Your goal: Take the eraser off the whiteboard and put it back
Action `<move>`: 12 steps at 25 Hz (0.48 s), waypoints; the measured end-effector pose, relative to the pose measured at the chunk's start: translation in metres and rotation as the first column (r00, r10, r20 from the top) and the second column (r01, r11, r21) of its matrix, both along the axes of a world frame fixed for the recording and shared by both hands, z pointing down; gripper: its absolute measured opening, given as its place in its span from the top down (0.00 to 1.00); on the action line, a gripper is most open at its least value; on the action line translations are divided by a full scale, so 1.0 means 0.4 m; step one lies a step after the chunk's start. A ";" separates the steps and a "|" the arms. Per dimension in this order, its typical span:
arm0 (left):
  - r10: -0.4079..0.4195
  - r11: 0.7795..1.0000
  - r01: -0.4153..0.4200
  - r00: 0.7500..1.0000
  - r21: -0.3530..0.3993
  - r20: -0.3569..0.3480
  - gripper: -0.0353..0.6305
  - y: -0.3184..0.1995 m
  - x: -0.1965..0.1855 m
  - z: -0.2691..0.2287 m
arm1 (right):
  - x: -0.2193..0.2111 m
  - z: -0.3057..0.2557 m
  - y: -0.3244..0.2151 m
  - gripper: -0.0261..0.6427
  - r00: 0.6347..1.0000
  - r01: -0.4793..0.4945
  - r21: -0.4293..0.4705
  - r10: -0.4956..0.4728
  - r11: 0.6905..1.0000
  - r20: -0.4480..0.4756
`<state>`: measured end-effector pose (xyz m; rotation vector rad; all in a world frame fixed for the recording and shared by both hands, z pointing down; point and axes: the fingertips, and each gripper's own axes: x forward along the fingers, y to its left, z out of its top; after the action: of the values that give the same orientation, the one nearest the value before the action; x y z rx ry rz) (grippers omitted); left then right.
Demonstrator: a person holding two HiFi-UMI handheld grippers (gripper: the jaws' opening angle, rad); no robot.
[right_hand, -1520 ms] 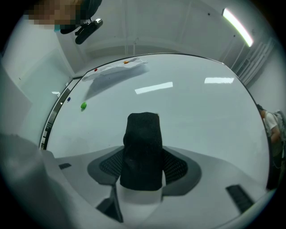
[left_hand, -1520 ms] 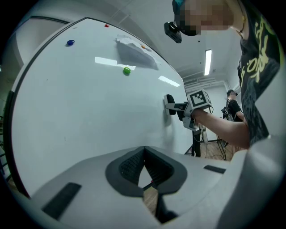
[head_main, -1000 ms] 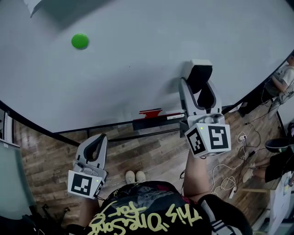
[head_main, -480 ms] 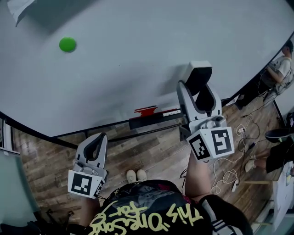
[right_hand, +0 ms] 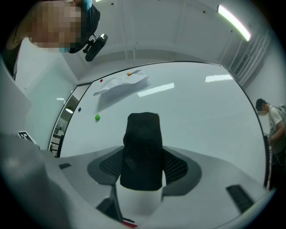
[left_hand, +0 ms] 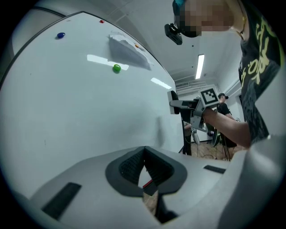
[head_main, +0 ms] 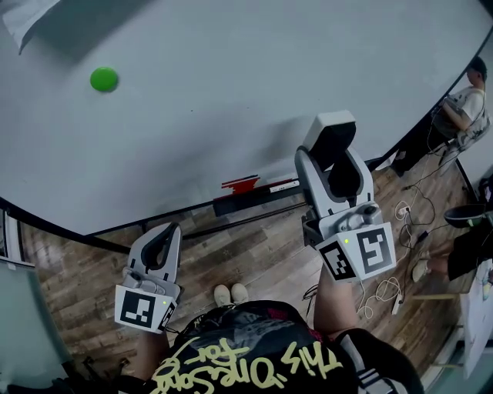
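The right gripper (head_main: 333, 163) is clamped on the eraser (head_main: 330, 132), a block with a white plastic body and a black felt pad. Its jaws press on the eraser's two sides, and the felt end sticks out beyond the fingertips. In the right gripper view (right_hand: 143, 166) the eraser (right_hand: 142, 150) stands upright between the jaws against the large white whiteboard (right_hand: 192, 116). No view shows whether the felt touches the board.

In the head view the eraser is at about 2 o'clock from centre, in front of the whiteboard (head_main: 231, 92) just above its lower edge. The narrow dark marker tray (head_main: 246, 202) lies at about 7 o'clock from the eraser, with a red marker (head_main: 240, 184) on it.

The left gripper (head_main: 163, 233) hangs low at about 7 o'clock, over the brown wood-plank floor (head_main: 254, 262) and well apart from the board. In its own view (left_hand: 144, 166) the jaws meet with nothing between them.

A round green magnet (head_main: 104, 78) sits on the board at about 10 o'clock. A crumpled white paper sheet (head_main: 23, 19) is at the board's corner near 11 o'clock. A person (head_main: 462, 100) stands beyond the board's edge at 3 o'clock.
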<state>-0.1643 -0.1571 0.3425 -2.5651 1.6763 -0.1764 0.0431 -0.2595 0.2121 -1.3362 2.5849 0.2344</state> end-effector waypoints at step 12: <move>0.012 1.000 -0.012 1.000 -0.006 -0.002 0.94 -0.008 0.001 0.004 | 0.015 0.018 0.029 0.59 1.000 -0.003 -0.011 0.003 1.000 -0.013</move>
<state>-0.1640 -0.1603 0.3440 -2.5796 1.6637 -0.1786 0.0489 -0.2478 0.2191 -1.3463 2.5986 0.2301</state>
